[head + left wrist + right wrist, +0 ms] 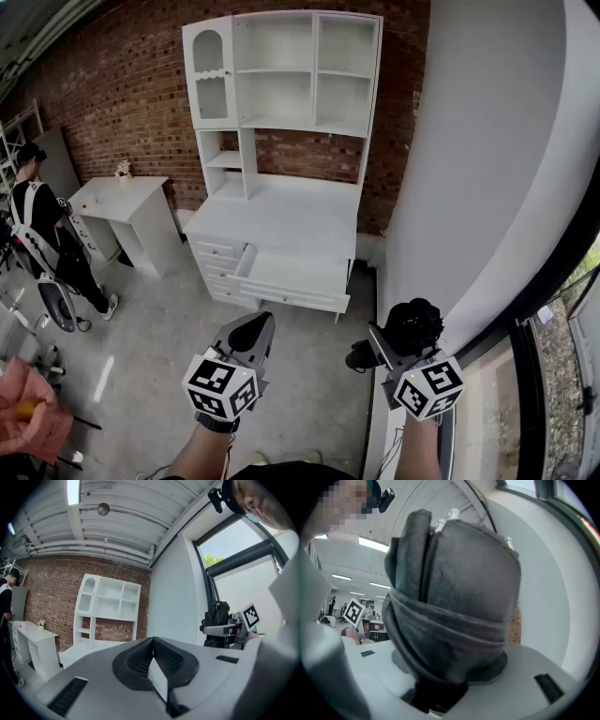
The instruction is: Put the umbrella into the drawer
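A folded black umbrella (413, 324) sits upright between the jaws of my right gripper (395, 343), which is shut on it. In the right gripper view the umbrella (454, 588), wrapped by its strap, fills most of the picture. My left gripper (251, 330) is shut with nothing between its pads (140, 656). Both grippers hang level above the floor, in front of a white hutch cabinet (281, 112). One cabinet drawer (295, 274) is pulled open. The left gripper view shows the cabinet (105, 606) ahead and the umbrella (220, 616) to the right.
A small white desk (127, 202) stands left of the cabinet against the brick wall (122, 84). A person (42, 225) stands at the far left. A white pillar (469, 169) and a window close the right side. A pink cloth (33, 412) lies bottom left.
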`<action>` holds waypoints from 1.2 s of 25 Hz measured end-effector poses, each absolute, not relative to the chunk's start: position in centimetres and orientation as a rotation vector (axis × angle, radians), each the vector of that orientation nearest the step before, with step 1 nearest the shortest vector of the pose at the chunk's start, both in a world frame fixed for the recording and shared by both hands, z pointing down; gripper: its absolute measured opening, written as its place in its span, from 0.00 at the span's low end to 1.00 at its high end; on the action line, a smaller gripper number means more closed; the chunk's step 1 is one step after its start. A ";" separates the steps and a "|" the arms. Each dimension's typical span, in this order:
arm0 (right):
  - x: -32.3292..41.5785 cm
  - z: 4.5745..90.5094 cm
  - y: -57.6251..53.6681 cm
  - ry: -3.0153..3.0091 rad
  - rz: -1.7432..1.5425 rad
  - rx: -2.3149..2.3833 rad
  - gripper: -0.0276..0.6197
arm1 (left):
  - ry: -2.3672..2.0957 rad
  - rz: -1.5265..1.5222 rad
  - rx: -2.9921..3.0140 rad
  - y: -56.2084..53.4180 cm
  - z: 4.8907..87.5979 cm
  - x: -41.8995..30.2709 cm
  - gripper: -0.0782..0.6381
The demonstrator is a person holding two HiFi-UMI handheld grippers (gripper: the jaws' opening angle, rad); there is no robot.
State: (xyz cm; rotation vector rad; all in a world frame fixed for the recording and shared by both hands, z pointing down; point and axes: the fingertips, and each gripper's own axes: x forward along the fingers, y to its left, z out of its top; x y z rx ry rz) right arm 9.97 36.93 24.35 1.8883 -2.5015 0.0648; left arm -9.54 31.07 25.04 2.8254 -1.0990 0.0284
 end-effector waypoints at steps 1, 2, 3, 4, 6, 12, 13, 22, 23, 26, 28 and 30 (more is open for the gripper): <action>9.9 24.3 36.8 -2.502 0.061 1.890 0.38 | -1.097 0.027 2.827 31.0 25.0 -9.5 0.12; 9.9 24.3 36.7 -2.502 0.058 1.891 0.38 | -1.096 0.025 2.828 30.8 25.0 -9.5 0.12; 9.9 24.2 36.7 -2.502 0.056 1.892 0.38 | -1.095 0.023 2.828 30.8 25.0 -9.5 0.12; 9.8 24.2 36.6 -2.502 0.054 1.892 0.38 | -1.095 0.022 2.829 30.7 25.0 -9.5 0.12; 9.7 24.2 36.7 -2.502 0.052 1.891 0.38 | -1.093 0.019 2.831 30.8 24.9 -9.5 0.12; 9.8 23.9 37.2 -2.518 0.062 1.904 0.38 | -1.077 0.028 2.835 31.5 25.0 -9.1 0.12; 10.0 23.8 37.2 -2.529 0.070 1.911 0.38 | -1.077 0.025 2.837 31.5 24.9 -9.0 0.12; 12.3 23.4 37.7 -2.565 0.097 1.945 0.38 | -1.104 0.026 2.838 32.1 25.0 -7.6 0.12; 12.4 23.5 37.8 -2.571 0.095 1.943 0.38 | -1.107 0.023 2.839 32.1 25.0 -7.4 0.12; 13.1 23.7 37.8 -2.582 0.092 1.936 0.38 | -1.123 0.018 2.837 32.3 25.1 -6.8 0.12; 13.6 23.8 37.9 -2.588 0.099 1.931 0.38 | -1.129 0.023 2.831 32.5 25.3 -6.4 0.12; 13.9 24.0 38.0 -2.594 0.109 1.922 0.38 | -1.131 0.030 2.826 32.6 25.4 -6.1 0.12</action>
